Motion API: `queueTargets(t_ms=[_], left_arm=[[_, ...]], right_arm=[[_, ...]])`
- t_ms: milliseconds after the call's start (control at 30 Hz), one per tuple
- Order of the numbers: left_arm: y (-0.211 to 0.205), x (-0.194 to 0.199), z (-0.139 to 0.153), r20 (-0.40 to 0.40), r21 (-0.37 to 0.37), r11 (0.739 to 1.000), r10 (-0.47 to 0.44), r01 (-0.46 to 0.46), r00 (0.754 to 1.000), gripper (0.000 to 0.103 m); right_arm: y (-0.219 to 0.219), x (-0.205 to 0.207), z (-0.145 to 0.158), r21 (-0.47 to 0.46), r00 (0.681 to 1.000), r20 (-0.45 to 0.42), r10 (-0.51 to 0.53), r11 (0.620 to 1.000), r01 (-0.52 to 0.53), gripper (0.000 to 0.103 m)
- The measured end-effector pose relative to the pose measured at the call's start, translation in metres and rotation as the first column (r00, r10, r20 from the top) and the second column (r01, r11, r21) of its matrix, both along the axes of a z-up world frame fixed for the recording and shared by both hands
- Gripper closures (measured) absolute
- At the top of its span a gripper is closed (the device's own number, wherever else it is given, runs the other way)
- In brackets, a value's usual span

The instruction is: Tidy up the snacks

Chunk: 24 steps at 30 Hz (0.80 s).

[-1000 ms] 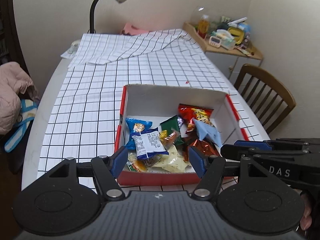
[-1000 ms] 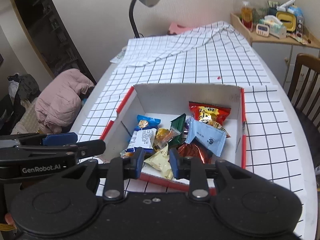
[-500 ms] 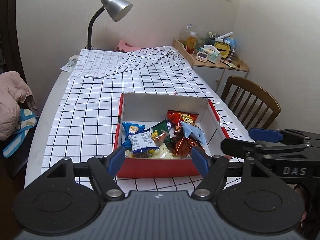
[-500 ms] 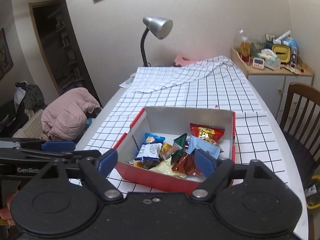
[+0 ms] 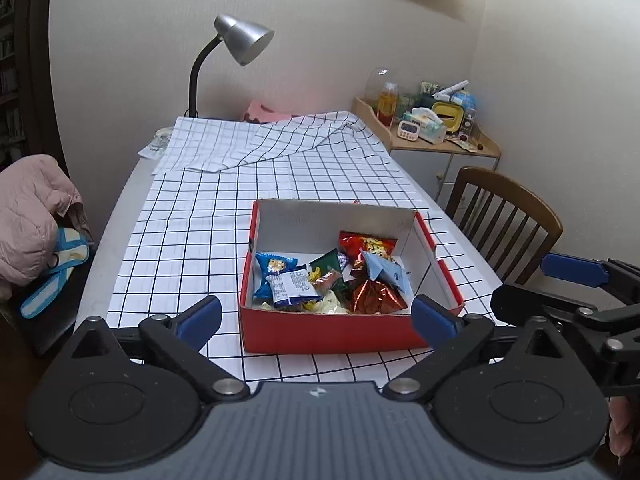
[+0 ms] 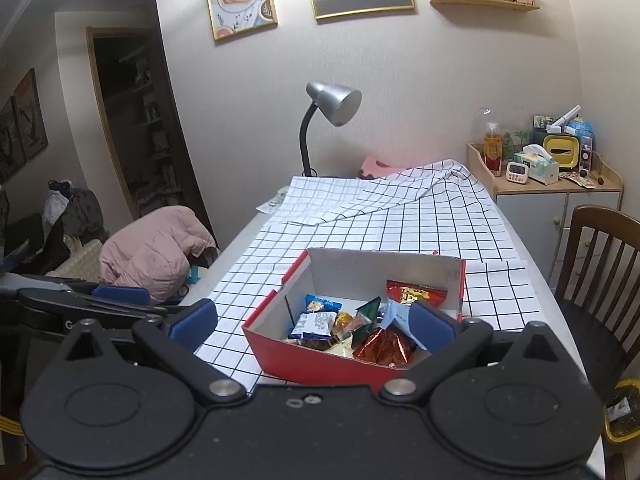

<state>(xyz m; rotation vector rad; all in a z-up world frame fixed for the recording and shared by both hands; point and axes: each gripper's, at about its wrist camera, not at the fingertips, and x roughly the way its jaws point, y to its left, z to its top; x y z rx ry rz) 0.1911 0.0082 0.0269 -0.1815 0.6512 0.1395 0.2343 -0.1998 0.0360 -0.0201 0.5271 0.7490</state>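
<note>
I am holding both the left gripper [image 5: 316,318] and right gripper [image 6: 312,326] spread apart, empty, above the bench's near edge, facing the red snack box [image 5: 340,334].

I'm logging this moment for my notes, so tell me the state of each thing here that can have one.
left gripper: open, empty.
right gripper: open, empty.
red box: lidless, upright on the table.
snack packets: piled loose inside the box.
desk lamp: looks off.
tablecloth: spread flat, far end folded back.
wooden chair: unoccupied.
</note>
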Motion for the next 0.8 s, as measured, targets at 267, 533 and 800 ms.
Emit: queueTargets(t_ms=[267,533,800], left_arm=[[-0.009,-0.01,0.004,0.032,-0.008,1.0,-0.001,0.002,0.999,0.001],[-0.02,-0.02,0.008,0.043,0.005,1.0,-0.018,0.018,0.999,0.001],[-0.028,-0.021,0.011,0.036,0.004,1.0,-0.015,0.015,0.999,0.001]], right_arm=[[-0.009,-0.013,0.002,0.019,1.0,0.014,0.02,1.0,-0.02,0.0],[-0.017,-0.013,0.001,0.035,1.0,-0.018,0.0,0.999,0.001,0.0],[-0.023,-0.012,0.0,0.038,0.999,-0.028,-0.019,0.999,0.02,0.0]])
